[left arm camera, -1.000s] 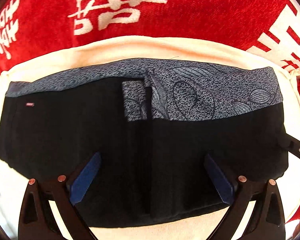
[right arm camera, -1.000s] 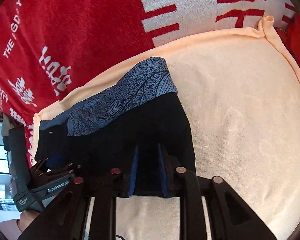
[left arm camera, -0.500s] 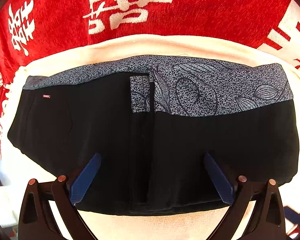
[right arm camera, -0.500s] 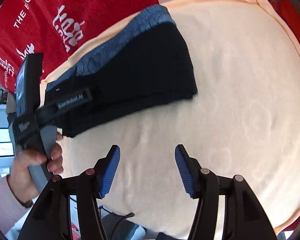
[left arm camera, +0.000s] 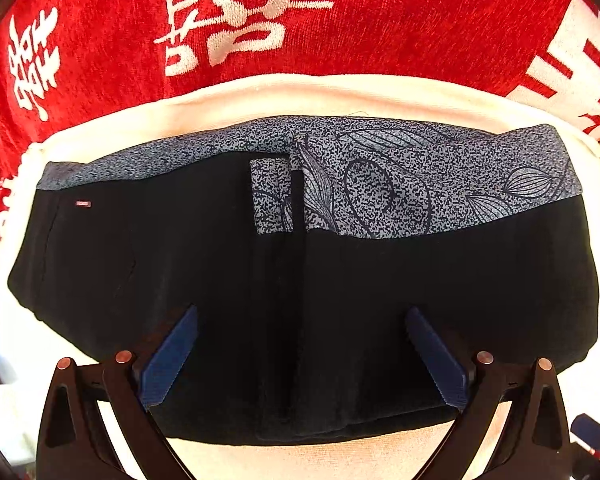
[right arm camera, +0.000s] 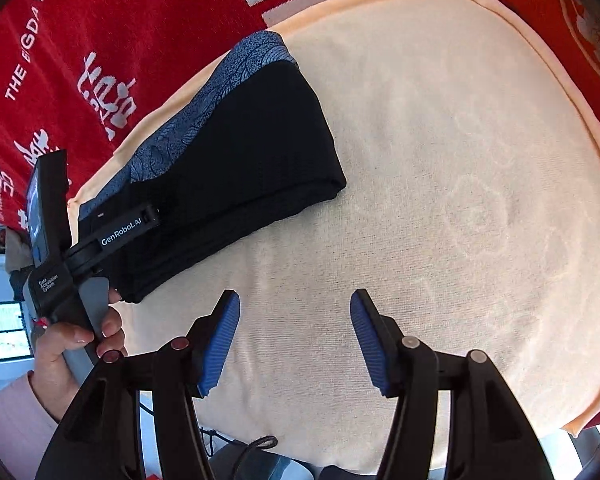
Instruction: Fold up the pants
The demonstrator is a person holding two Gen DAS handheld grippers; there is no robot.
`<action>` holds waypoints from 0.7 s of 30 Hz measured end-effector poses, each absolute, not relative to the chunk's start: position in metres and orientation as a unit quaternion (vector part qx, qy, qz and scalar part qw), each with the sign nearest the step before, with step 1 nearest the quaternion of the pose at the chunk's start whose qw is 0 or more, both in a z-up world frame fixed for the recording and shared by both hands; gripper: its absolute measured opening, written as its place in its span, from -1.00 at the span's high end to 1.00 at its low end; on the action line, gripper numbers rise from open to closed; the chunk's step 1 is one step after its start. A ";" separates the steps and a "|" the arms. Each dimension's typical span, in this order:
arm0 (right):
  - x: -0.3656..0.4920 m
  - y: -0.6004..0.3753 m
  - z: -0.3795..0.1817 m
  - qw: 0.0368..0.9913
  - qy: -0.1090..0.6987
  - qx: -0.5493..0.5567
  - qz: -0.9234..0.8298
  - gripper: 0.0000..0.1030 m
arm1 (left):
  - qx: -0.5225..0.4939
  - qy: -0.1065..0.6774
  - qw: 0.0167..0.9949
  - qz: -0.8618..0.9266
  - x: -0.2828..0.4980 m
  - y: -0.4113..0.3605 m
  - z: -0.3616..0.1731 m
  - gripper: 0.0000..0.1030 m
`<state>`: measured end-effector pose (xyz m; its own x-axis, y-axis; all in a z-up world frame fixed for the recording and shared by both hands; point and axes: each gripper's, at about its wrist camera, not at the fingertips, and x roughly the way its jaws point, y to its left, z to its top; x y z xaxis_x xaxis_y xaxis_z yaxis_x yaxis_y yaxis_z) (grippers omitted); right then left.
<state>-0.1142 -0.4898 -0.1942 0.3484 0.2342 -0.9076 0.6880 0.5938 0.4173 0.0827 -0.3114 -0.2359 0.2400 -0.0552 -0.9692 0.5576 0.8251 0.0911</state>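
The black pants [left arm camera: 420,300] with a grey leaf-print waistband [left arm camera: 400,184] lie folded into a compact bundle on a cream cloth [left arm camera: 320,92]. My left gripper [left arm camera: 302,354] is open and empty, its blue pads spread over the near edge of the bundle. In the right wrist view the pants [right arm camera: 252,140] lie at upper left, with the left gripper [right arm camera: 150,214] over their near end. My right gripper [right arm camera: 294,340] is open and empty above bare cream cloth [right arm camera: 460,160], apart from the pants.
A red blanket [left arm camera: 340,12] with white characters lies behind and around the cream cloth; it also shows in the right wrist view [right arm camera: 120,20]. The cloth's near edge [right arm camera: 500,420] drops off below. A cable [right arm camera: 256,446] hangs under that edge.
My right gripper let go of the pants' corner, opened, and drew back away from the bundle. My left gripper stayed open and shifted slightly relative to the bundle.
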 end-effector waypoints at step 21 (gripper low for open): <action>0.072 -0.364 -0.206 0.743 0.608 0.256 -0.114 -0.36 | 0.188 0.626 0.744 -0.143 0.154 -0.131 -0.213 -1.00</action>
